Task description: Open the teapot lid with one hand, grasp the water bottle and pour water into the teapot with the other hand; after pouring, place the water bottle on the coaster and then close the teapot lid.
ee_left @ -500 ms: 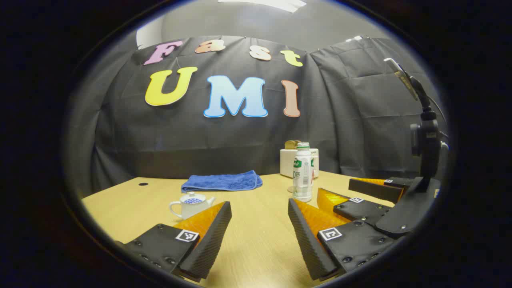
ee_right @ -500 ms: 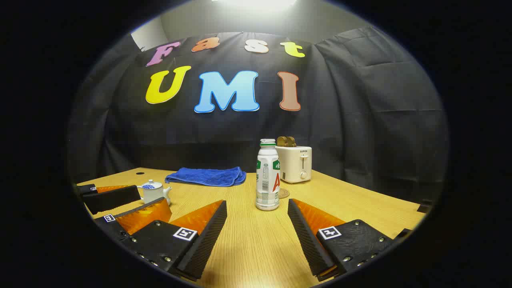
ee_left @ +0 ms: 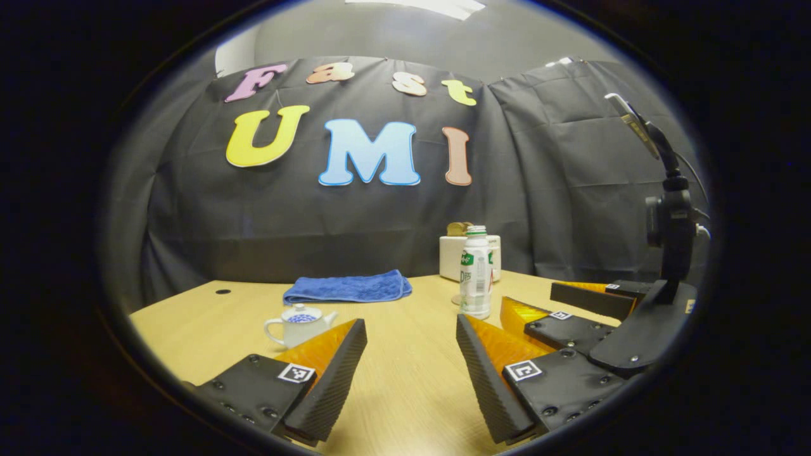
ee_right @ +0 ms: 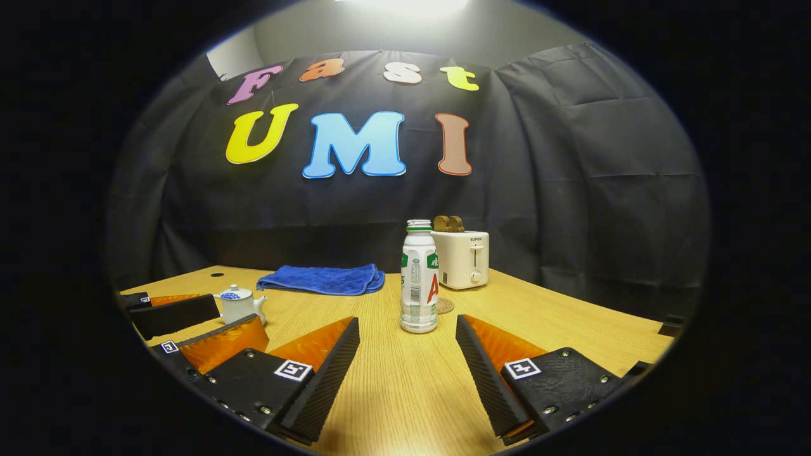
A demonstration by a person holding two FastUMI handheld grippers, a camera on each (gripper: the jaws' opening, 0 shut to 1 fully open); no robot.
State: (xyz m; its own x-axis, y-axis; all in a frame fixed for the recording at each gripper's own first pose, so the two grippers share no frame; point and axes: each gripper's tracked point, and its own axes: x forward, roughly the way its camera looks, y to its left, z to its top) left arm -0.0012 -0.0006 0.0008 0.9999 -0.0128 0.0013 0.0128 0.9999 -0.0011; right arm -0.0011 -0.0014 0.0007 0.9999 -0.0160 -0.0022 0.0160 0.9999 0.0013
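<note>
A small white teapot [ee_left: 298,322] with a blue-patterned lid stands on the wooden table, just beyond my left gripper's left finger; the teapot [ee_right: 239,304] also shows at the left in the right gripper view. A white water bottle [ee_right: 419,277] with a green cap stands upright ahead of my right gripper [ee_right: 408,345], which is open and holds nothing. The bottle [ee_left: 476,272] appears right of centre in the left gripper view. A round coaster [ee_right: 445,306] lies just behind the bottle. My left gripper [ee_left: 412,348] is open and holds nothing.
A folded blue towel [ee_right: 320,279] lies at the back of the table [ee_right: 570,329]. A white toaster [ee_right: 462,258] with bread in it stands behind the bottle. The other gripper [ee_left: 573,316] sits low at the right in the left gripper view.
Both views have shifted slightly, so the bottle and teapot sit a little further left in each. Both grippers remain open.
</note>
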